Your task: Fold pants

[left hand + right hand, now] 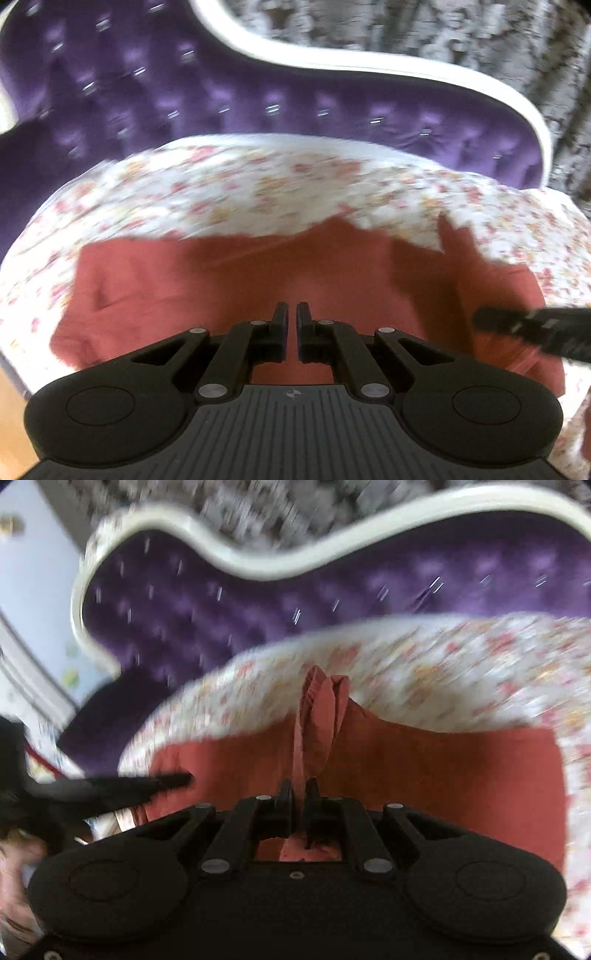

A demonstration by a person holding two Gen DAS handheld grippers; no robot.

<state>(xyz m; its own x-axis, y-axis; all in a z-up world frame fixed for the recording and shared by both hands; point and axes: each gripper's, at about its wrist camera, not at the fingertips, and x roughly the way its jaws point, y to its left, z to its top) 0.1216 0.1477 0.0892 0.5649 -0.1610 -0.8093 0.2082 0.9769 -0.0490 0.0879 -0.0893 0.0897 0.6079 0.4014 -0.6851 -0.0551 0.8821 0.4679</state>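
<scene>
Setting: a bed covered by a white sheet printed with small pink and orange flowers (258,184) is standing against a tufted purple velvet headboard with a curving white frame (229,96); both wrist views are smeared by motion blur.
Pants: rust-red cloth pants (229,273) are lying spread on the floral sheet, filling the middle of the left wrist view from nine o'clock to three o'clock, with their far edge ragged toward twelve.
Left gripper: the black two-finger left gripper (292,314) is hanging over the pants at six o'clock in its own view, its fingers nearly touching with only a thin slit between them and nothing caught there, so it is clenched and empty.
Right gripper: the black right gripper (298,790) is pinching a bunched fold of the pants (317,716), which is rising from between its fingers toward twelve o'clock as a narrow upright ridge; the jaws are standing close together on the cloth.
Cross views: the right gripper is showing as a dark blurred bar at three o'clock in the left wrist view, and the left gripper is showing likewise at nine o'clock in the right wrist view, above the cloth's edge.
Person: a blurred hand (14,878) is showing at eight o'clock in the right wrist view.
Background: a mottled grey and white wall (424,33) is filling the top, beyond the headboard.
</scene>
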